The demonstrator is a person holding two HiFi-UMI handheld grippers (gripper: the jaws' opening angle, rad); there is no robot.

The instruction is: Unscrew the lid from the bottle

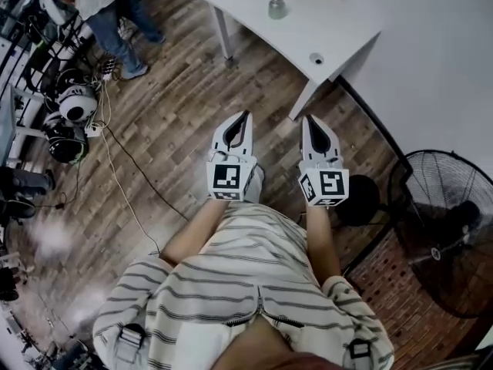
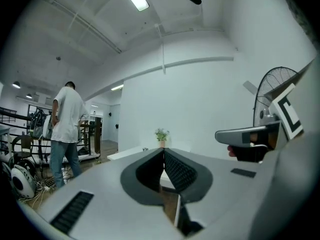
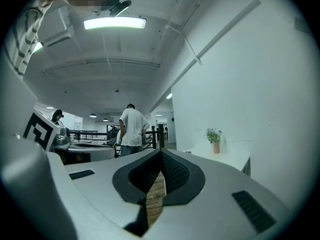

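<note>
The small clear bottle with a silvery lid stands on the white table at the top of the head view, far from both grippers. My left gripper and right gripper are held side by side close to my body over the wooden floor, pointing toward the table. Both are shut with nothing between the jaws. In the left gripper view the left gripper is shut, and the table lies far ahead. In the right gripper view the right gripper is also shut.
A potted plant stands at the table's far end, and a small round object lies near its front corner. A floor fan stands at the right. A person stands at the upper left beside helmets and cables.
</note>
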